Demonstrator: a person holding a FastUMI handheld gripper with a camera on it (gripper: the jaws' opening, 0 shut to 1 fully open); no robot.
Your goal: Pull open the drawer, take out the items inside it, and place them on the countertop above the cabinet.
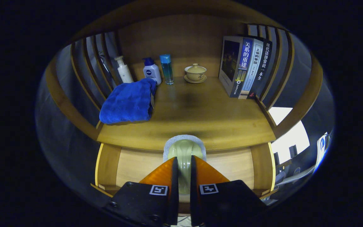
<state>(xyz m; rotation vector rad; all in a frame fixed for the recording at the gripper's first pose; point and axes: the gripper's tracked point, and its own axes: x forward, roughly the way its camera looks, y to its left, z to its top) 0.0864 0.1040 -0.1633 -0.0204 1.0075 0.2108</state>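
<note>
Gripper view shows you the claw (184,171) clenched on a pale green, smooth, rounded object (184,151), with both fingers pressing its sides. What this object is I cannot tell for sure; it sits against a white fuzzy pad (169,143) just ahead of the fingers. You hold it at the near edge of the wooden worktop (200,116), and below this edge the light wooden drawer front (137,167) stands between two darker posts. If the object is an item from the drawer, you carry it up to put it down; if it is the drawer's handle, the pull is not yet done. I judge the first more likely, but the inside of the drawer is hidden.

On the worktop, the folded blue towel (128,102) lies on the left. At the far side stand a white pump bottle (124,71), a white lotion bottle with blue cap (152,72), a clear blue bottle (167,68) and a yellowish lidded tea bowl on a saucer (195,73). A row of upright books (244,67) leans at the far right. The middle is free, so it suits for placing.

Your claw points level and straight forward, centred on the cabinet.
</note>
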